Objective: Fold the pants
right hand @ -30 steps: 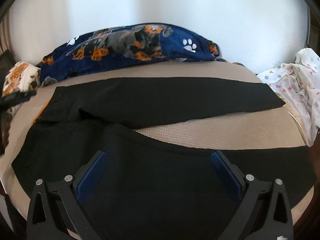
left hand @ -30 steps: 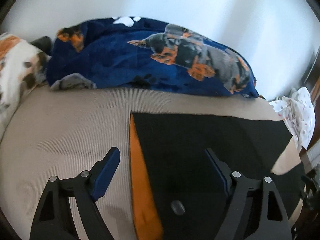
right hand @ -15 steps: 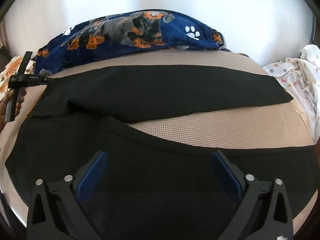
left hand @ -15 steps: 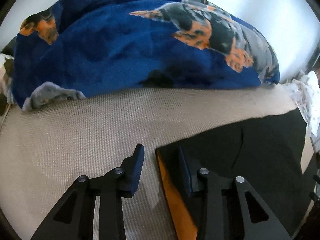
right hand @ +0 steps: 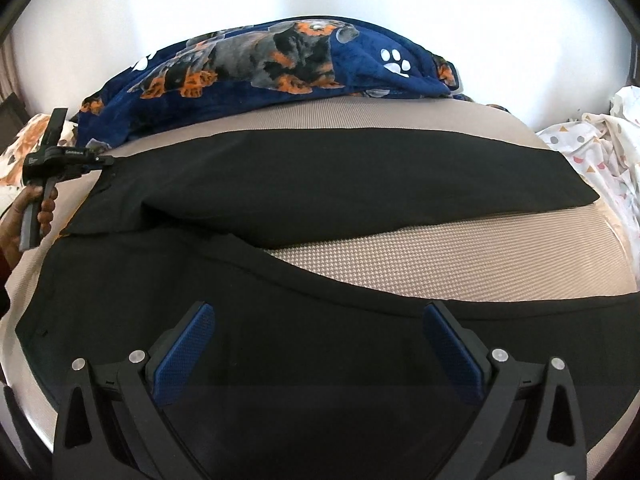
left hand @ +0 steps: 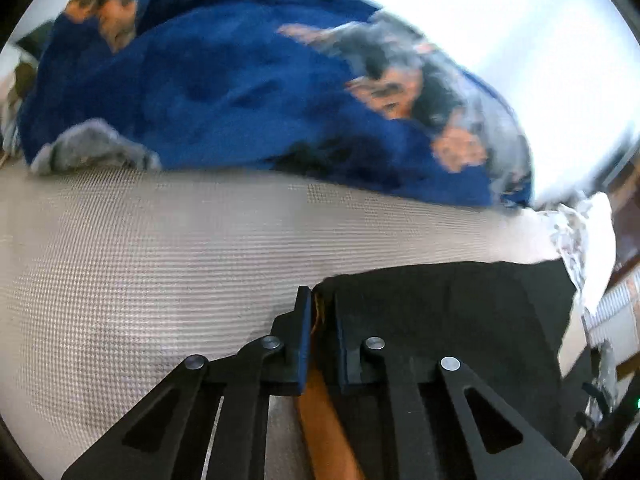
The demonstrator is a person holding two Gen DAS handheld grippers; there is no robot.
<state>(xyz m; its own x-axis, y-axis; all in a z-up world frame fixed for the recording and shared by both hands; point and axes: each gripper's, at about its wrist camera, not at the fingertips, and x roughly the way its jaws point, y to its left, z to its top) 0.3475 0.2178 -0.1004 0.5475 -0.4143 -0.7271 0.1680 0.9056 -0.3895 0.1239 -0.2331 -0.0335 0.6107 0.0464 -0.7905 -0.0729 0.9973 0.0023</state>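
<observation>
Now, scene by scene, as you hold it:

Pants: your black pants (right hand: 328, 184) lie spread flat across the tan bed cover (right hand: 460, 256), waistband end to the left, legs running to the right. The far leg lies straight; the near leg angles away from it, so a wedge of bed cover shows between them.

Left gripper: your left gripper (left hand: 320, 308) sits at the far left corner of the pants, at the waistband end. Its jaws are pinched together on that corner of cloth, with black fabric and an orange lining (left hand: 320, 420) squeezed between the pads. In the right wrist view you can see this same gripper (right hand: 90, 162) at the corner, with your left hand (right hand: 34, 216) wrapped round its handle.

Right gripper: your right gripper (right hand: 320, 340) hangs over the near leg with its jaws spread wide. The blue pads (right hand: 184, 356) stand well apart with nothing between them; whether they touch the cloth below you cannot tell.

Blanket: a navy blanket with a dog print (right hand: 280, 68) is heaped along the far edge of the bed, apart from the pants.

Sheet: a white patterned sheet (right hand: 592, 160) is bunched at the right edge, near the far leg's hem.

Blur: the left wrist view is smeared, so fine detail there is lost.
</observation>
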